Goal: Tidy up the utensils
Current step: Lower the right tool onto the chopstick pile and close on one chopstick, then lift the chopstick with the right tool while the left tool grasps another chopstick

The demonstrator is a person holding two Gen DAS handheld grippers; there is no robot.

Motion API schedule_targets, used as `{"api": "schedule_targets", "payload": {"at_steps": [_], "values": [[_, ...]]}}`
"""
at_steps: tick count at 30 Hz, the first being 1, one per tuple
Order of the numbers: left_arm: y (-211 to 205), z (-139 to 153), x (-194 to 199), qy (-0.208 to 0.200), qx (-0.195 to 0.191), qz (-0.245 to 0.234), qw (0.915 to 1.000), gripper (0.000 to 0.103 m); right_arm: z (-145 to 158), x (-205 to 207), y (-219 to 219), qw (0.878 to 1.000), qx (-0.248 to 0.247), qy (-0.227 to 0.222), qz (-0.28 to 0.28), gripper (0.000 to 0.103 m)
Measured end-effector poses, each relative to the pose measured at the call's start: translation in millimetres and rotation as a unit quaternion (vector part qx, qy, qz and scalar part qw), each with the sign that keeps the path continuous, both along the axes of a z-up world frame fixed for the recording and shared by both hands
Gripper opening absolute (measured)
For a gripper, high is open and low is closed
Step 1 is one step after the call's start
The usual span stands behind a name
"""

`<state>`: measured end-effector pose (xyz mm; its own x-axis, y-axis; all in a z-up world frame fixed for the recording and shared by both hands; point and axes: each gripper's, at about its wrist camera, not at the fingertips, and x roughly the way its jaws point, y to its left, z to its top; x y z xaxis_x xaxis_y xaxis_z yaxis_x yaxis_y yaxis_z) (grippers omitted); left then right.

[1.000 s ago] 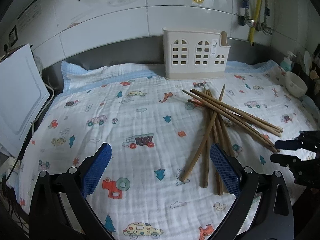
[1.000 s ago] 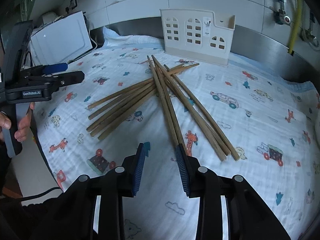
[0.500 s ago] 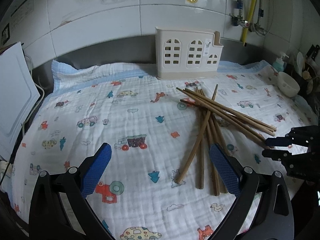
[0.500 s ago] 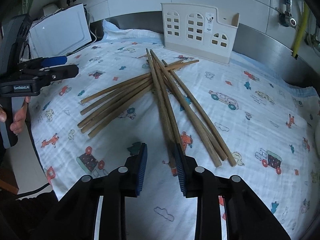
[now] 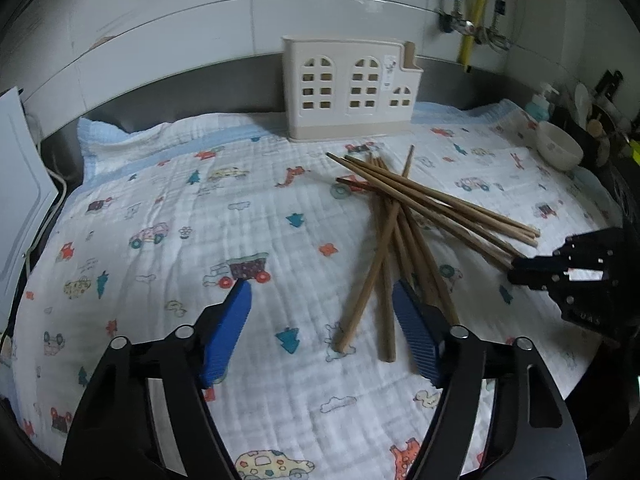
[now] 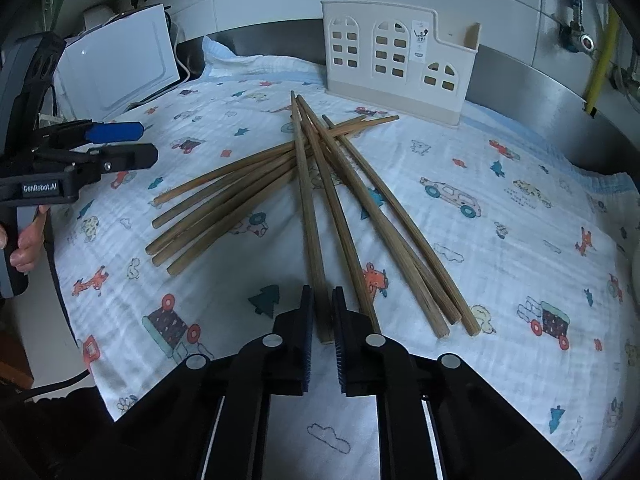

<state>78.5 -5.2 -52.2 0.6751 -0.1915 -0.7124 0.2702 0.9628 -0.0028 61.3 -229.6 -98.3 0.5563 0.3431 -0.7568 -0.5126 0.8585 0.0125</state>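
Note:
Several wooden chopsticks lie in a crossed pile on a printed cloth, also seen in the right wrist view. A cream utensil holder with window cut-outs stands at the back, also in the right wrist view. My left gripper is open above the cloth, its right pad over the near ends of some chopsticks. My right gripper has its jaws narrowed around the near end of one chopstick; a small gap shows on each side. It also shows in the left wrist view.
A white bowl and a soap bottle sit at the right edge. A white appliance stands at the left. The tiled wall and steel backsplash run behind the holder. The cloth covers the counter.
My right gripper moved forward to the chopstick ends and narrowed its jaws around one. My left gripper narrowed somewhat and shifted toward the pile.

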Motion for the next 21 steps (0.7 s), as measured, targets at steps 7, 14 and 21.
{"api": "schedule_targets", "payload": {"at_steps": [7, 14, 21], "values": [[-4, -11, 3, 0.017, -0.001, -0.014, 0.9998, 0.059, 4, -9, 1, 1.0, 0.011, -0.01, -0.002, 0.007], [-3, -13, 5, 0.018, -0.002, -0.011, 0.9998, 0.059, 24, -16, -4, 0.998, 0.048, -0.031, -0.018, 0.007], [-4, -20, 6, 0.026, -0.003, -0.018, 0.9995, 0.048, 57, -22, -14, 0.992, 0.1, -0.063, -0.033, 0.007]]}}
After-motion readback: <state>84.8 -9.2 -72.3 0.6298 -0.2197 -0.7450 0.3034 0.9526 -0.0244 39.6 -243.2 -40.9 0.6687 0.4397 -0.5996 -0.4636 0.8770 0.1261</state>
